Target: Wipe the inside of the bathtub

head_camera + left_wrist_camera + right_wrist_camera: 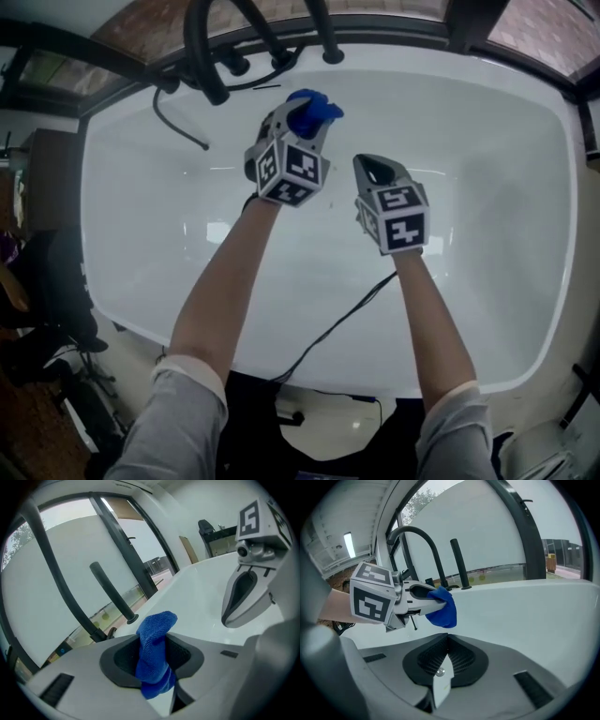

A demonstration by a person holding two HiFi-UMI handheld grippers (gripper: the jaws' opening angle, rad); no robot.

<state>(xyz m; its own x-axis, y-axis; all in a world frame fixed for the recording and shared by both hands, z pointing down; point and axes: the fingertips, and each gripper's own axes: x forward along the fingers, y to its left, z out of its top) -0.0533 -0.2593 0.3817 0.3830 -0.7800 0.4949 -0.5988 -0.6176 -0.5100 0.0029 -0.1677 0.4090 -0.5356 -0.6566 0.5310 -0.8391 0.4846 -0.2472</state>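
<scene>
both forearms [234, 281] are bare and stretched out over the white bathtub [497, 187], with grey sleeves [178, 422] ending near the elbows. the left hand-held gripper [302, 127] is held a little further forward than the right one, its marker cube facing up and its tips aimed at the far rim. it is clenched on a blue microfibre cloth [157, 630], which is bunched between the jaws and sticks out past the tips in a rounded lump. seen from the right gripper view, the cloth looks to hang clear of the tub's surface.

the right hand-held gripper [375, 169] sits just to the right of the left one and slightly behind it, also over the tub's inside. its jaws are pressed together with nothing between them.

the bathtub's basin shows nothing inside it beneath the hand-held grippers.

ahead of the left hand-held gripper, on the far rim, stands a black arched spout [202, 56] with black upright levers [325, 33] beside it. a thin black hose [178, 127] curls down into the tub ahead and to the left. a black cable [342, 319] trails back from the right hand-held gripper, under the forearm and over the near rim. a large window [61, 564] rises beyond the taps.
</scene>
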